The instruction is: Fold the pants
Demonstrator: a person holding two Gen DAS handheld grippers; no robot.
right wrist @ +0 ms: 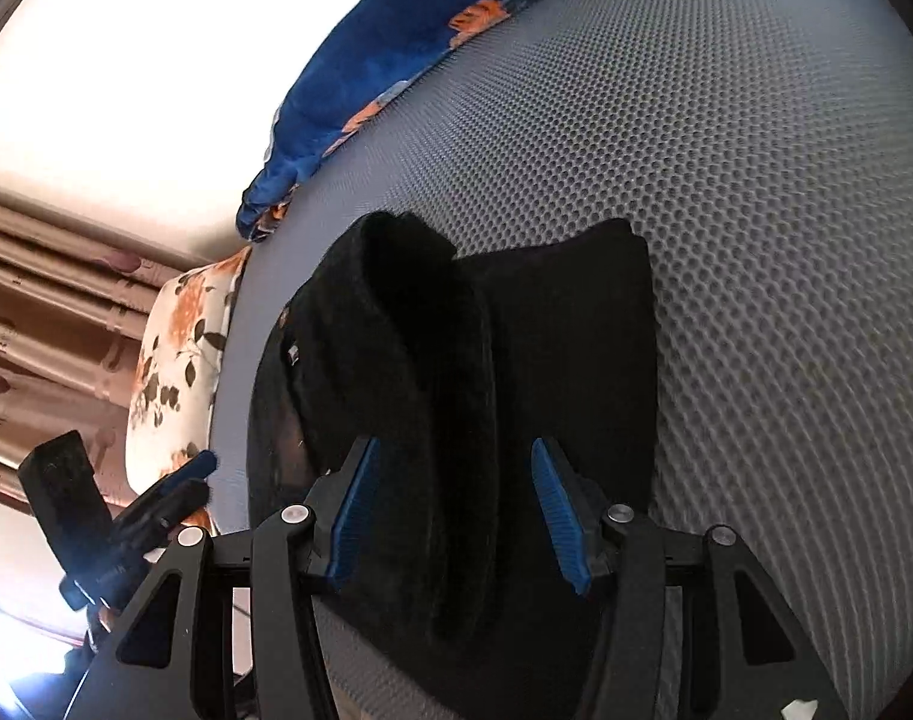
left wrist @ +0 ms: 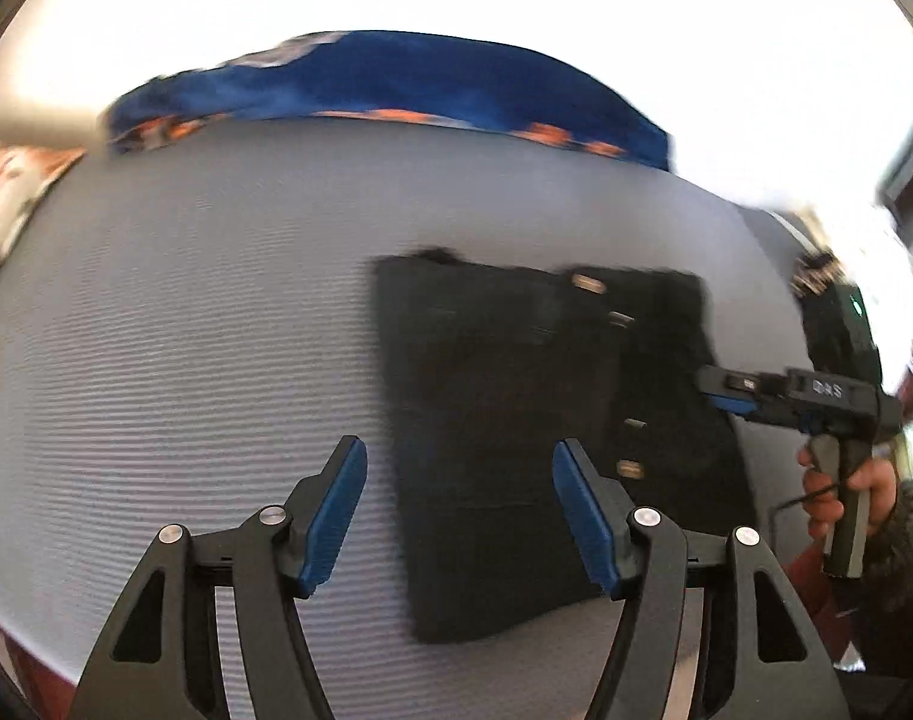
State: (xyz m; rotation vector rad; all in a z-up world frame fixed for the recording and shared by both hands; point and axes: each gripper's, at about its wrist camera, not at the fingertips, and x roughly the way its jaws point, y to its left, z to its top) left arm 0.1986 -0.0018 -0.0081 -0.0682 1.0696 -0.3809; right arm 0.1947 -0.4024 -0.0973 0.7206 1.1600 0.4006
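Note:
Black pants (left wrist: 504,420), folded into a compact rectangle with small metal fittings showing, lie flat on the grey mesh mattress (left wrist: 186,330). My left gripper (left wrist: 459,450) hovers open over their near left part, nothing touching its blue pads. My right gripper (left wrist: 711,390), held by a hand (left wrist: 864,492), reaches in at the pants' right edge. In the right wrist view a thick rolled fold of the pants (right wrist: 432,330) runs between the right gripper's (right wrist: 454,444) spread fingers; both blue pad faces show bare, so it stands open. The left gripper (right wrist: 195,477) appears at the lower left there.
A blue blanket with orange flowers (left wrist: 396,84) lies bunched along the far edge of the mattress. A white floral pillow or sheet (right wrist: 180,348) sits at the mattress corner, with pinkish curtains (right wrist: 48,276) behind. Bare mattress spreads left of the pants.

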